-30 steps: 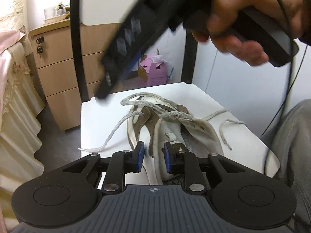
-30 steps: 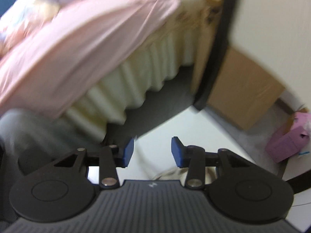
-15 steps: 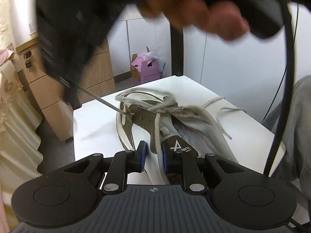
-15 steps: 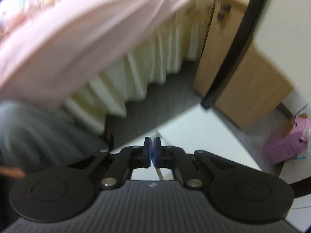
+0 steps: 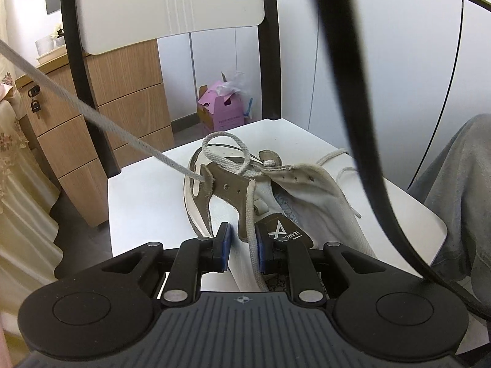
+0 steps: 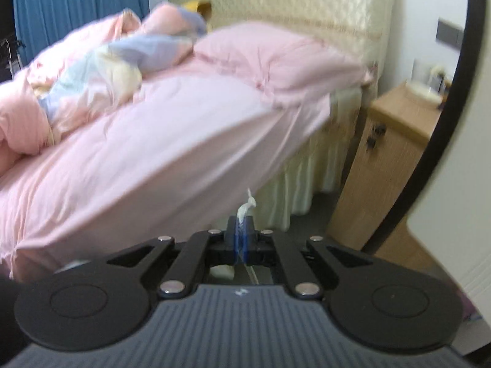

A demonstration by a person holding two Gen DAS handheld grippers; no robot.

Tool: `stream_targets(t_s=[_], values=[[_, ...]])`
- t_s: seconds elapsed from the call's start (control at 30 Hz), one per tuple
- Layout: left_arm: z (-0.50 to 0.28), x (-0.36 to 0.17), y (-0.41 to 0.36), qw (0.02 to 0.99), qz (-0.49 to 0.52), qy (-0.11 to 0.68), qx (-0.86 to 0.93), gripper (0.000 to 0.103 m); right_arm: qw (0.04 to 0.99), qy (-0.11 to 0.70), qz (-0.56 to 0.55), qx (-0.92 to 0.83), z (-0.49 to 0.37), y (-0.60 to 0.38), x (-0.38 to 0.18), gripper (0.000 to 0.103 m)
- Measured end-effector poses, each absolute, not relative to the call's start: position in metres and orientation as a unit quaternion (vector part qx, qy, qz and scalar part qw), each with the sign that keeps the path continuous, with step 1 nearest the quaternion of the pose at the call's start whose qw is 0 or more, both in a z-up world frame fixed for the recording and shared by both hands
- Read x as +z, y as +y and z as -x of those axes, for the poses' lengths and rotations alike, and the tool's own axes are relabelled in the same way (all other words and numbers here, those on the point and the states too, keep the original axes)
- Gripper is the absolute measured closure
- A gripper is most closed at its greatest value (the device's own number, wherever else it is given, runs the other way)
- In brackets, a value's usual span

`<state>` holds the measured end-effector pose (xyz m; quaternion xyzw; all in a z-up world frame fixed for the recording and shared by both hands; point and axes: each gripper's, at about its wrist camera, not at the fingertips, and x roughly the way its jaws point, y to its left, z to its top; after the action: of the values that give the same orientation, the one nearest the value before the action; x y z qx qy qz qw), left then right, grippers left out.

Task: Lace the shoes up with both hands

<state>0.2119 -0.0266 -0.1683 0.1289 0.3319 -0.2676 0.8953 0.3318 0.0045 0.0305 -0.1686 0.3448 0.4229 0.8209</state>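
A white shoe [image 5: 307, 190] with brown eyelet flaps lies on a white tabletop [image 5: 144, 202] in the left wrist view. My left gripper [image 5: 242, 247] is shut on the near end of the left eyelet flap, with a strand of lace running between the pads. A grey lace [image 5: 107, 122] runs taut from the flap's far eyelet up to the left edge of the picture. In the right wrist view my right gripper [image 6: 241, 230] is shut on the lace's frayed end [image 6: 245, 210], held high and pointing toward the bed. The shoe is hidden in that view.
A black-framed chair back [image 5: 168, 0] stands behind the table. A black cable [image 5: 353, 122] hangs across the right. A grey trouser knee [image 5: 460, 184] is at the right edge. Wooden drawers [image 5: 122, 107] and a pink box [image 5: 221, 112] lie beyond. A pink bed [image 6: 153, 122] fills the right wrist view.
The right gripper closed on the lace end, then rose and left the left wrist view, pulling the lace taut through the eyelet. The left gripper kept its hold on the flap.
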Motion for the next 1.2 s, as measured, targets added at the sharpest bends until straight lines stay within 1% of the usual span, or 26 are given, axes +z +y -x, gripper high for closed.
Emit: stream_targets(t_s=[0.03,0.1,0.13,0.17,0.2,0.23,0.3,0.37,0.43,0.53,0.6,0.63,0.67,0.83,0.87,0.9,0.93,1.0,1.03,1.2], values=[[-0.211,-0.169,-0.028,0.895,-0.131,0.331,-0.269,0.083,0.818,0.354,0.180,0.416,-0.334,0.005,0.023,0.096],[-0.211,-0.170,-0.028,0.895,-0.131,0.330,-0.271,0.083,0.813,0.372,0.192,0.406,-0.340,0.001,0.008,0.094],[-0.211,-0.170,-0.028,0.895,-0.128,0.331,-0.271,0.083,0.814,0.377,0.193,0.398,-0.342,-0.004,0.001,0.082],[-0.212,-0.170,-0.027,0.895,-0.126,0.332,-0.271,0.083,0.816,0.382,0.192,0.390,-0.344,-0.009,-0.007,0.059],[-0.212,-0.170,-0.026,0.895,-0.125,0.332,-0.271,0.083,0.818,0.385,0.187,0.383,-0.346,-0.015,-0.012,0.049],[-0.212,-0.170,-0.026,0.895,-0.124,0.332,-0.271,0.083,0.821,0.388,0.175,0.379,-0.348,-0.023,-0.015,0.043],[-0.212,-0.169,-0.025,0.895,-0.121,0.332,-0.272,0.083,0.827,0.395,0.159,0.368,-0.353,-0.037,-0.020,0.042],[-0.212,-0.169,-0.024,0.895,-0.121,0.332,-0.273,0.083,0.834,0.401,0.141,0.351,-0.359,-0.051,-0.024,0.037],[-0.212,-0.170,-0.024,0.895,-0.120,0.332,-0.274,0.083,0.831,0.417,0.136,0.344,-0.364,-0.061,-0.032,0.037],[-0.212,-0.169,-0.025,0.894,-0.122,0.331,-0.275,0.083,0.787,0.472,0.197,0.345,-0.362,-0.064,-0.062,0.041],[-0.212,-0.169,-0.024,0.894,-0.124,0.330,-0.276,0.083,0.756,0.512,0.223,0.342,-0.363,-0.066,-0.089,0.053],[-0.212,-0.169,-0.025,0.894,-0.126,0.329,-0.276,0.083,0.746,0.524,0.229,0.341,-0.363,-0.067,-0.100,0.061],[-0.212,-0.169,-0.025,0.894,-0.127,0.329,-0.277,0.083,0.739,0.532,0.236,0.340,-0.363,-0.068,-0.110,0.065],[-0.212,-0.169,-0.027,0.894,-0.135,0.324,-0.279,0.083,0.722,0.546,0.242,0.349,-0.360,-0.072,-0.141,0.071],[-0.213,-0.169,-0.027,0.893,-0.135,0.325,-0.280,0.083,0.720,0.545,0.244,0.353,-0.357,-0.071,-0.144,0.077],[-0.214,-0.169,-0.027,0.893,-0.135,0.325,-0.281,0.083,0.718,0.545,0.247,0.356,-0.355,-0.070,-0.146,0.086],[-0.214,-0.170,-0.027,0.893,-0.135,0.325,-0.282,0.083,0.715,0.546,0.253,0.356,-0.351,-0.069,-0.147,0.099],[-0.215,-0.170,-0.028,0.892,-0.136,0.324,-0.283,0.083,0.724,0.531,0.260,0.356,-0.344,-0.068,-0.146,0.099],[-0.214,-0.170,-0.028,0.892,-0.138,0.323,-0.283,0.083,0.737,0.520,0.246,0.355,-0.343,-0.070,-0.140,0.100],[-0.213,-0.169,-0.027,0.889,-0.147,0.321,-0.293,0.083,0.798,0.467,0.136,0.355,-0.341,-0.085,-0.097,0.100]])
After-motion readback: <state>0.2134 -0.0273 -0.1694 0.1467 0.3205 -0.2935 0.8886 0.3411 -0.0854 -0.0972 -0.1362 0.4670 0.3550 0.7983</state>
